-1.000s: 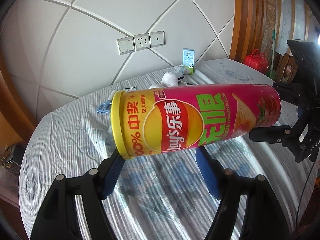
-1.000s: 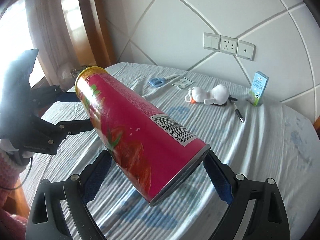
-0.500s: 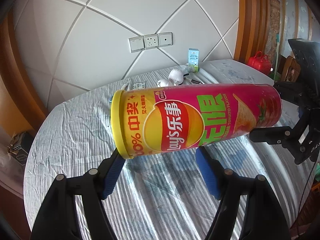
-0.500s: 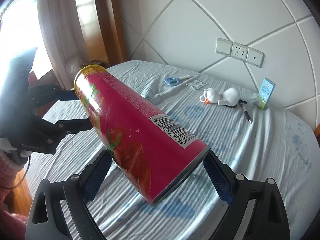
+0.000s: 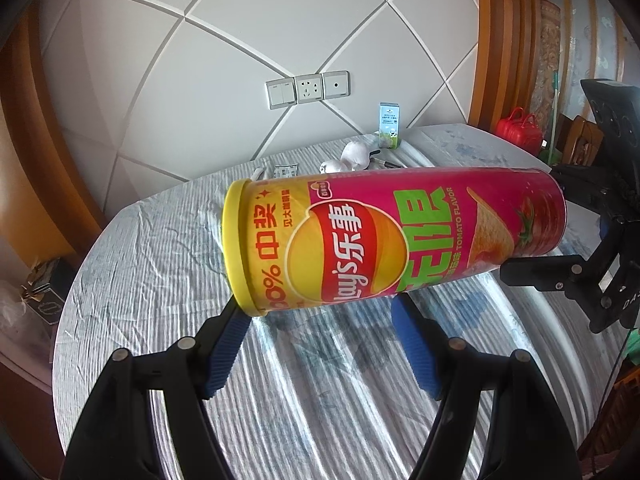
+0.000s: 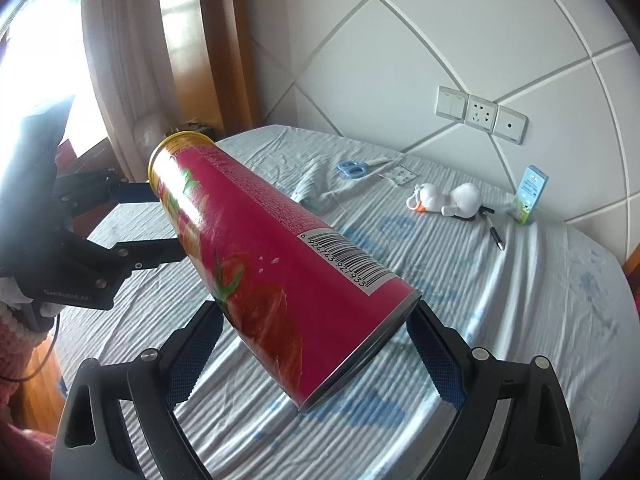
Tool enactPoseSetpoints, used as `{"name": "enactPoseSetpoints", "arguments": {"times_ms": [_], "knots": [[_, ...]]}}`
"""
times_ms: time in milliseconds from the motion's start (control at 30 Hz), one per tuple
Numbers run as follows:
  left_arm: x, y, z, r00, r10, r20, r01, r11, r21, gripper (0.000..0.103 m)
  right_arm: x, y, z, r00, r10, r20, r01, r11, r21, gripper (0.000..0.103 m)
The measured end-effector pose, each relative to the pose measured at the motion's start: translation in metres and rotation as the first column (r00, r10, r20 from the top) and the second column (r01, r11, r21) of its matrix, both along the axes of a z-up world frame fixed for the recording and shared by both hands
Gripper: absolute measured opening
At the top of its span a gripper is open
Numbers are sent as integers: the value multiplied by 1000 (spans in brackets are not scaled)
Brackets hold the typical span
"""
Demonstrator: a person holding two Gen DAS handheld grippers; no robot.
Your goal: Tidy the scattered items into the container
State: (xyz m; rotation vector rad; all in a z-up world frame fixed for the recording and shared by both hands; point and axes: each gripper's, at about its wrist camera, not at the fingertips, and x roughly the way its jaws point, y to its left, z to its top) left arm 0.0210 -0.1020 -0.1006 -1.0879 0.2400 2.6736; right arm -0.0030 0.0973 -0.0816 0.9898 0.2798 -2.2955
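A long red and yellow Lay's crisp can [image 5: 392, 244] hangs level in the air over the table, held at both ends. My left gripper [image 5: 320, 320] is shut on its yellow-lidded end, with the blue pads [image 5: 228, 340] against the can's sides. My right gripper [image 6: 316, 344] is shut on the metal-bottomed end of the can [image 6: 280, 256]. Each view shows the other gripper at the can's far end. Blue scissors [image 6: 352, 169], a small packet [image 6: 400, 175], a white plush toy [image 6: 448, 200], a pen [image 6: 495, 236] and a small carton [image 6: 530, 194] lie near the wall.
The round table [image 6: 540, 320] carries a wrinkled striped cloth and stands against a white panelled wall with sockets [image 6: 480, 114]. A red bag [image 5: 520, 126] and wooden furniture stand beyond the table's right side. A pink sleeve [image 6: 16, 332] shows at the left gripper's handle.
Both grippers have carried the can together, a little up and back from the wall. The scissors, toy and carton now look smaller and farther off. The grip on the can is unchanged.
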Motion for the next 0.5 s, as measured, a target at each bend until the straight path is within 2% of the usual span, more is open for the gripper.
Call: {"name": "enactPoseSetpoints", "arguments": {"times_ms": [267,500], "knots": [[19,-12,4,999,40,-23,-40,999,3,72,11,-11,6,999,39,-24,-39,999,2,94],[53,-33,8,984,177,-25,-177,984,5,72,18,-36,10,985,170,-31,-171,985,-8,94]]}}
